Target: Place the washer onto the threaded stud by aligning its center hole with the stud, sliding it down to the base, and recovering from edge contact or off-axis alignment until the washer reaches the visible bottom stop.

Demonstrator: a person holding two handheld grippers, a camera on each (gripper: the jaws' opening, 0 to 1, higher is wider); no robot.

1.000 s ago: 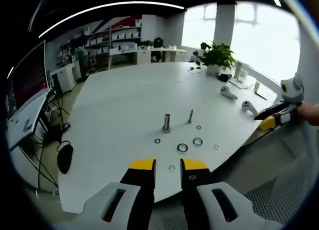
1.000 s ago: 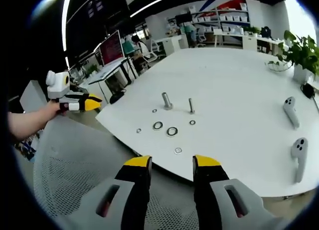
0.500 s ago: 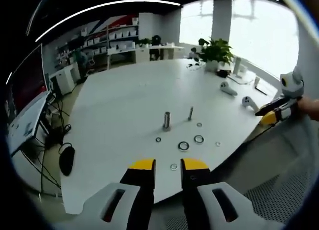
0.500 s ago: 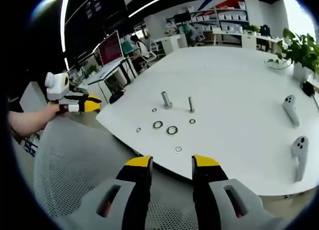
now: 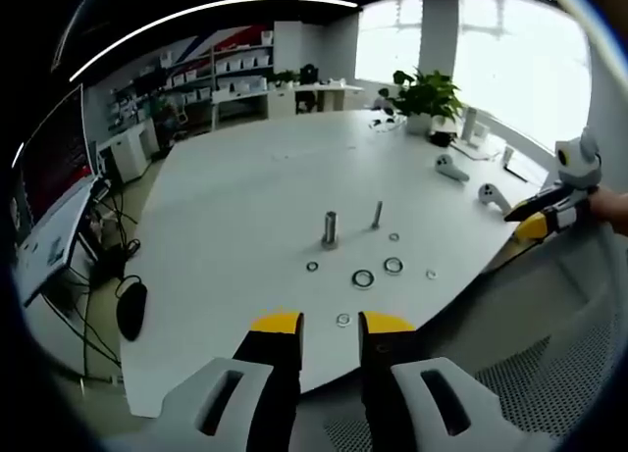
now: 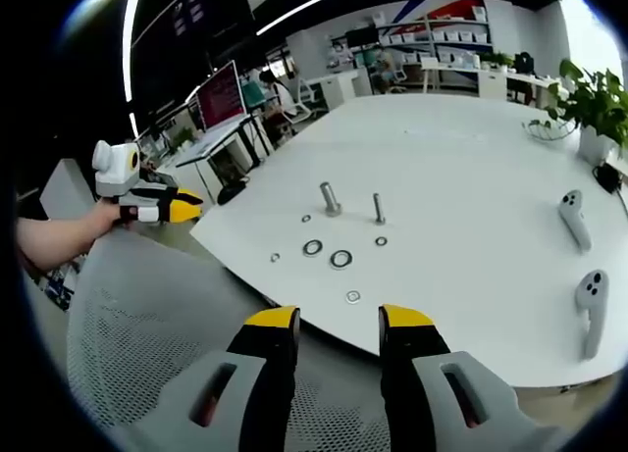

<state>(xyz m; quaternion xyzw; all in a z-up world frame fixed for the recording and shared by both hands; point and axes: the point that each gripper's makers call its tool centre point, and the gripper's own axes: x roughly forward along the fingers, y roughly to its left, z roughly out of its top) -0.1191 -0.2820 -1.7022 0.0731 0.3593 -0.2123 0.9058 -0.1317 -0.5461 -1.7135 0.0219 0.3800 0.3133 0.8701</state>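
Both grippers hang off the table edge, jaws parted and empty.

On the white table two upright metal studs stand side by side: a thick stud and, at its 3 o'clock, a thin threaded stud. Flat silver ring washers lie scattered in front of them, the largest washer dark-centred. One small washer lies at 12 o'clock just beyond the left gripper. The right gripper holds nothing.

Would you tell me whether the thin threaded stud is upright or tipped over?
Upright: the thin stud stands vertically on the table.
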